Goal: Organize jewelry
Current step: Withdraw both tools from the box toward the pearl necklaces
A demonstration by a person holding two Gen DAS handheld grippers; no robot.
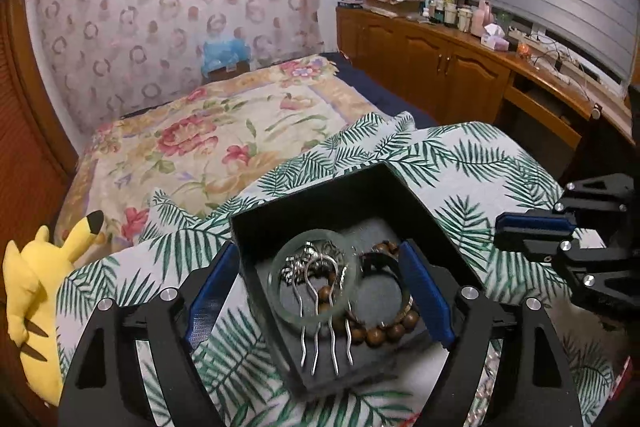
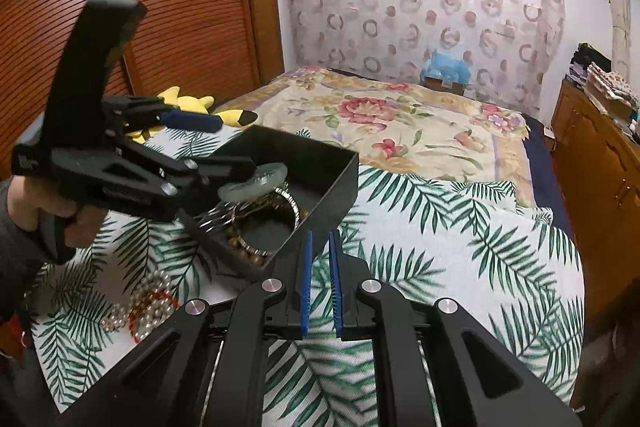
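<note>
1. Left wrist view: the left gripper [image 1: 320, 291] is seen spread wide, its blue-padded fingers [image 1: 428, 295] straddling the near left wall of a black box [image 1: 352, 195] set on a palm-leaf cloth [image 1: 460, 163]. A pale green bangle [image 1: 276, 291] lies between the fingers; no pad is seen touching it. A silver hair comb [image 1: 326, 323] crosses the bangle, and a wooden bead bracelet [image 1: 384, 335] sits at the near right corner of the box. The right gripper [image 1: 532, 231] is seen at the right edge of the cloth.

2. Right wrist view: the right gripper [image 2: 320, 287] is seen narrowed to a slim gap with nothing held, just outside the box's near corner. A pearl necklace [image 2: 148, 303] lies at the cloth's near left edge.
</note>
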